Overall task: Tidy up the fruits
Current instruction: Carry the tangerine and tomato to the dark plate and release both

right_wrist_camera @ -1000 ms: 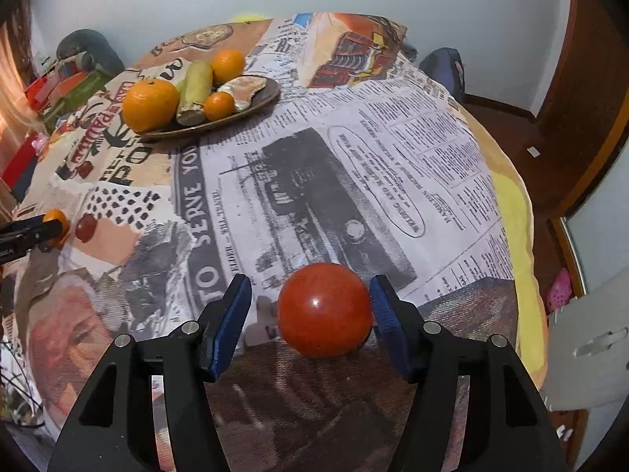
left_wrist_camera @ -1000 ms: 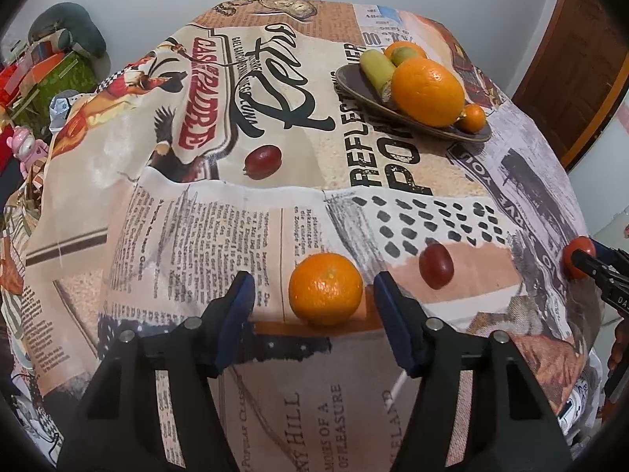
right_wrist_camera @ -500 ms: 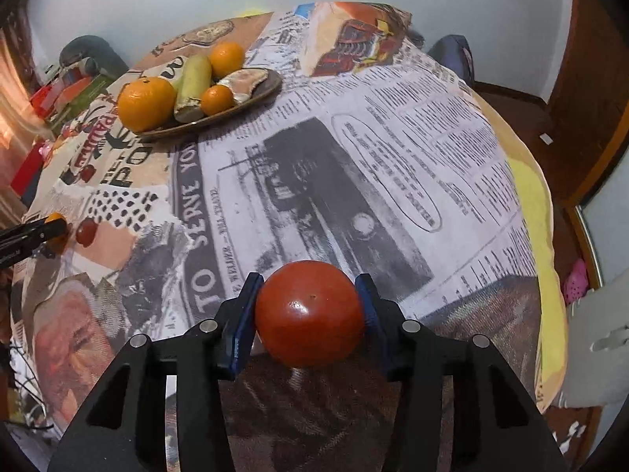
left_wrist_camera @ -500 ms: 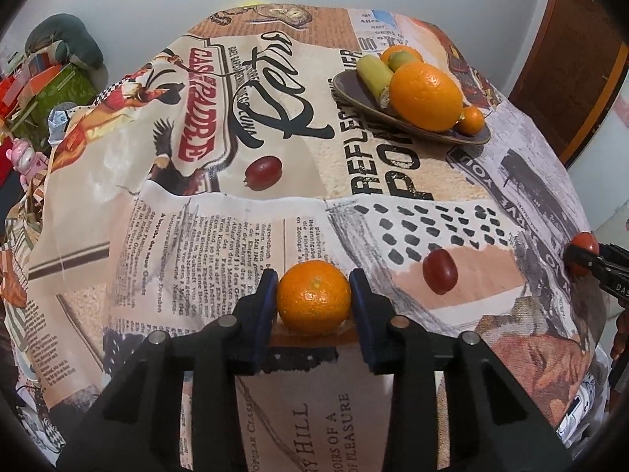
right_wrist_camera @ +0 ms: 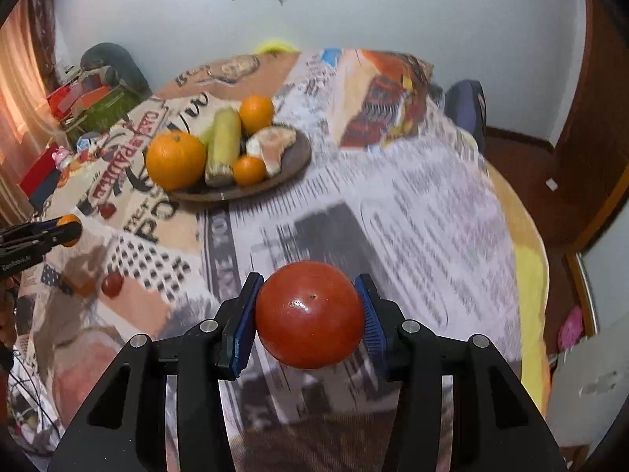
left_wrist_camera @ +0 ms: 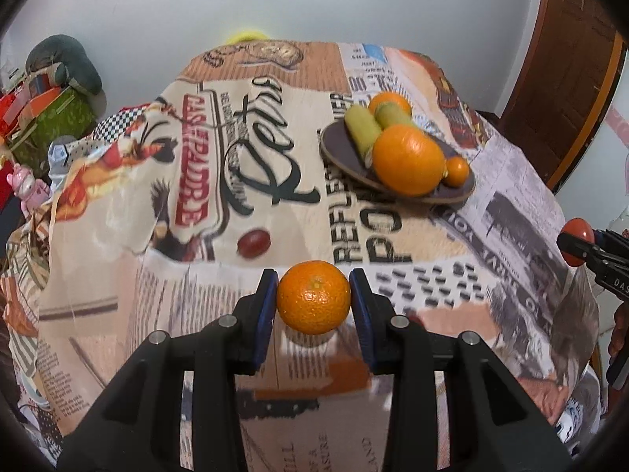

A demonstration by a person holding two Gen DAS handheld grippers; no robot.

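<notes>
My left gripper [left_wrist_camera: 313, 299] is shut on a small mandarin [left_wrist_camera: 313, 302] and holds it above the tablecloth. My right gripper [right_wrist_camera: 309, 312] is shut on a red tomato [right_wrist_camera: 309, 314], also lifted off the table. A dark brown plate [left_wrist_camera: 342, 157] at the far right of the left wrist view holds a big orange [left_wrist_camera: 408, 159], a small orange [left_wrist_camera: 457, 171], another orange and green-yellow fruits. The same plate [right_wrist_camera: 293, 165] lies at the far left in the right wrist view. A dark red grape [left_wrist_camera: 254, 242] lies on the cloth beyond the mandarin; another grape [right_wrist_camera: 112, 284] shows at left.
The round table wears a newspaper-print cloth [left_wrist_camera: 118, 275]. Toys and boxes [left_wrist_camera: 43, 110] are piled at the far left beyond the table. A wooden door [left_wrist_camera: 570, 59] stands at right. The other gripper with its tomato [left_wrist_camera: 576, 242] shows at the right edge.
Both grippers closed on their fruits, the left on the mandarin and the right on the tomato, and lifted them off the cloth, moving toward the plate.
</notes>
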